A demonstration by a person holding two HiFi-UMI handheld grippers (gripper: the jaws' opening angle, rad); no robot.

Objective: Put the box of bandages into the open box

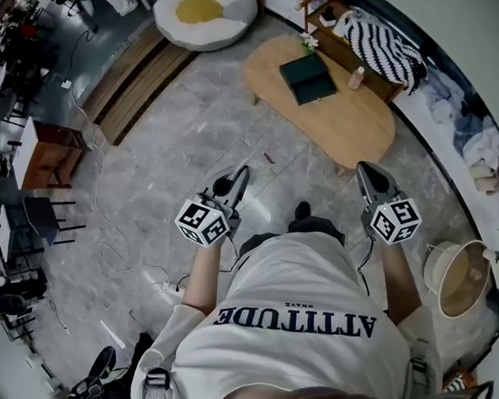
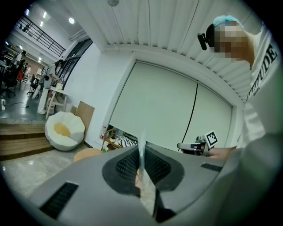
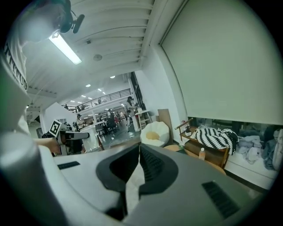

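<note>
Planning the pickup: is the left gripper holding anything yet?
No, the left gripper has its jaws pressed together with nothing between them.

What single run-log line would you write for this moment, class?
left claw: shut, empty | right claw: shut, empty | box: on table, untouched | pick: not yet done

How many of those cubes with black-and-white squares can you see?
2. One cube sits on the left gripper, the other cube on the right gripper. More could be hidden elsewhere.
</note>
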